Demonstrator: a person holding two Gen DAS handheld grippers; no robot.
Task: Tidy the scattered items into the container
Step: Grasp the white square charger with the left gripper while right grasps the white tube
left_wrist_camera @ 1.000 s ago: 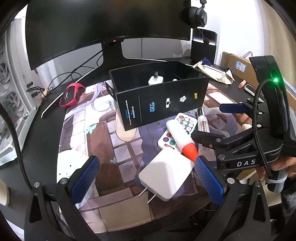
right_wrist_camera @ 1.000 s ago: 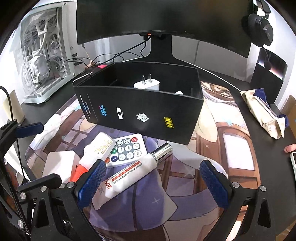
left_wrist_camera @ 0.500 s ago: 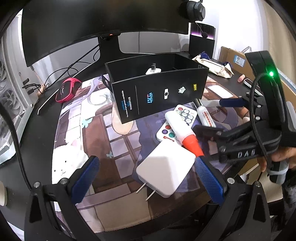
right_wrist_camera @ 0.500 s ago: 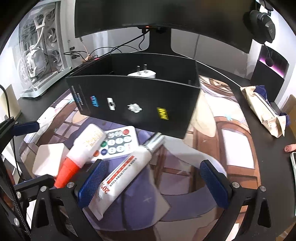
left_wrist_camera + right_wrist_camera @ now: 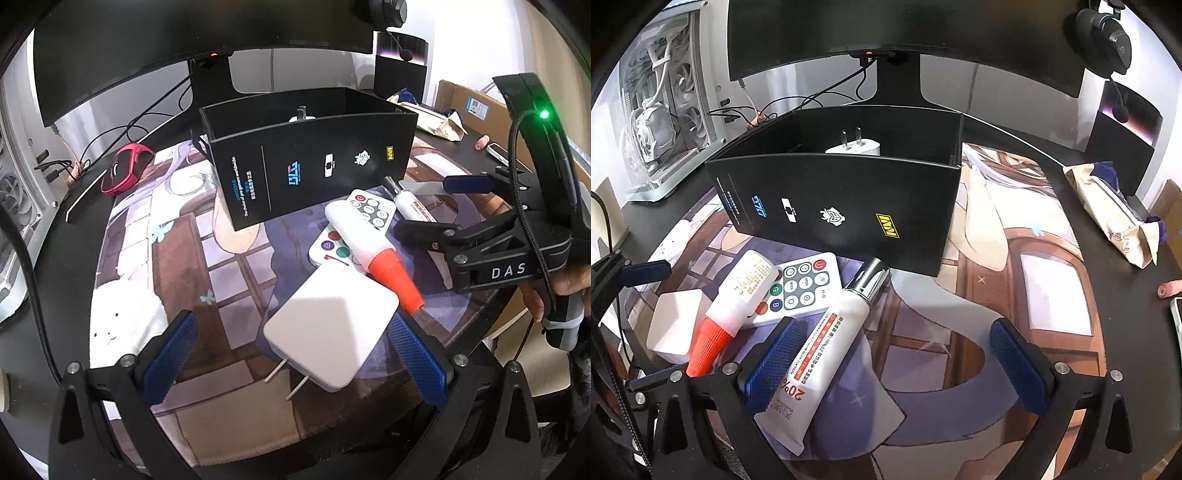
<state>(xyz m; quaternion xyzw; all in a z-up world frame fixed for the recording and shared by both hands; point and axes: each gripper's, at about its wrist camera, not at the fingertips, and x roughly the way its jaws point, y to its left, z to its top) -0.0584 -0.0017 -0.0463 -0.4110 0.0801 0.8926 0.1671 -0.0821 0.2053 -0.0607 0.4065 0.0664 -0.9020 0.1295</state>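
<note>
A black open box (image 5: 314, 173) stands on the desk mat, with a white plug charger (image 5: 855, 147) inside. In front of it lie a white remote (image 5: 801, 288), a glue bottle with an orange cap (image 5: 373, 247) across the remote, a white tube with a silver cap (image 5: 827, 343) and a large white charger (image 5: 332, 328). My left gripper (image 5: 295, 354) is open, low over the large charger, which lies between its fingers. My right gripper (image 5: 897, 365) is open, with the tube beside its left finger (image 5: 775, 362). It also shows in the left wrist view (image 5: 443, 206).
A curved monitor (image 5: 905, 29) and its stand rise behind the box. A red mouse (image 5: 125, 170) lies at the left. A paper bag (image 5: 1115, 218), a phone edge (image 5: 1176, 317) and a cardboard box (image 5: 469, 103) sit at the right. A white PC case (image 5: 661, 110) stands far left.
Both grippers have dropped lower and closer to the items. The large charger now sits between my left fingers, and the tube lies nearer my right gripper's left finger.
</note>
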